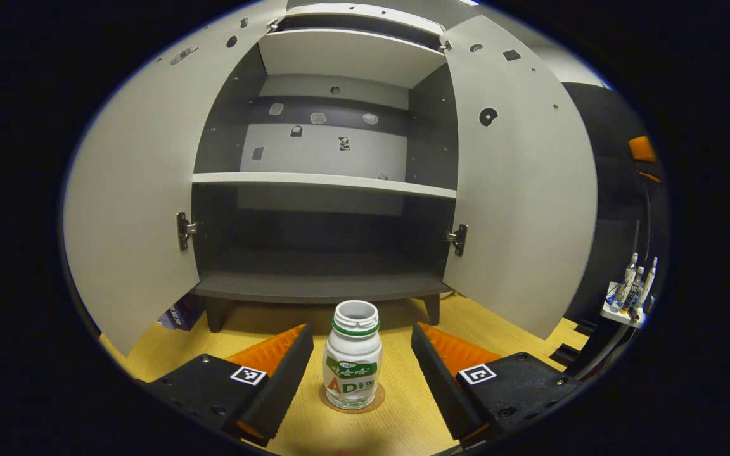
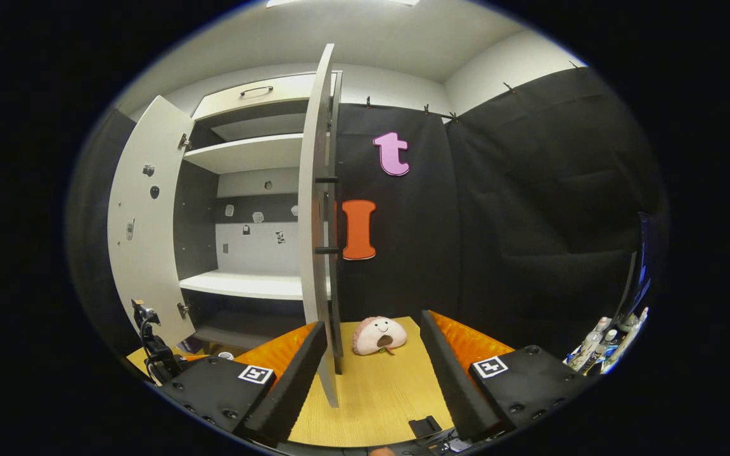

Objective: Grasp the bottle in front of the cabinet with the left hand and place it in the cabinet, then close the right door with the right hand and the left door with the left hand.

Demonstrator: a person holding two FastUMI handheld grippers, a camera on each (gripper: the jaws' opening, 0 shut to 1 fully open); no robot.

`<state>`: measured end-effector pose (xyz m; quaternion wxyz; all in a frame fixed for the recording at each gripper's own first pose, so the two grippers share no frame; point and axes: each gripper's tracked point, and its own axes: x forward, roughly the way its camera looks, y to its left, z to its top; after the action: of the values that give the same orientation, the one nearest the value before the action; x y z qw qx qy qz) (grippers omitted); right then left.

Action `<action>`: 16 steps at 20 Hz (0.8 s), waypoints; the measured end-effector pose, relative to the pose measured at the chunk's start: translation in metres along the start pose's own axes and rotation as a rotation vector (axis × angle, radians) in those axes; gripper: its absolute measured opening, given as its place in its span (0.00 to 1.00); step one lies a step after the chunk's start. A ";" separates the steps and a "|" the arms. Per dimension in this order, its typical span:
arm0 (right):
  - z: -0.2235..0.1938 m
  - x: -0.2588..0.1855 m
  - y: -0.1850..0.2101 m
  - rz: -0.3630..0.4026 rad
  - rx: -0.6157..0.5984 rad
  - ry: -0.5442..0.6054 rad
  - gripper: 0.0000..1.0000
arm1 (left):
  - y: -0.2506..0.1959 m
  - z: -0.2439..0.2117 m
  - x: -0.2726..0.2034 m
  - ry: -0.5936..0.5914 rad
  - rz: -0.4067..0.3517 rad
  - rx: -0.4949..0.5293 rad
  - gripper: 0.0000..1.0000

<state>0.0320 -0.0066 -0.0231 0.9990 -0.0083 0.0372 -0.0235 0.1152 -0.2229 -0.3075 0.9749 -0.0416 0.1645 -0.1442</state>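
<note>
Left gripper (image 1: 362, 361) jaws wide, straddling the bottle (image 1: 352, 358) without touching, ready to clamp; right gripper (image 2: 374, 370) jaws open, empty, near the right door (image 2: 314, 209).

Looked like a staged recording booth: black cloth walls (image 2: 530, 209), a lone open cabinet (image 1: 324, 190) on a wooden table (image 2: 371, 392).

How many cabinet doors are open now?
2. The left door is swung out left of the cabinet; the right door is swung out right. None seems hidden.
</note>
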 end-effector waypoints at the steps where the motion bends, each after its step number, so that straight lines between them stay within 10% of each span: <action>1: -0.001 0.002 -0.003 -0.005 -0.001 0.004 0.89 | -0.001 -0.006 0.004 0.013 -0.001 -0.001 0.95; 16: -0.031 0.032 -0.024 -0.044 0.007 0.067 0.98 | 0.016 -0.072 0.048 0.139 0.055 -0.032 0.81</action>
<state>0.0605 -0.0327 -0.0555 0.9965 -0.0049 0.0703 -0.0460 0.1390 -0.2247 -0.3923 0.9639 -0.0425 0.2354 -0.1173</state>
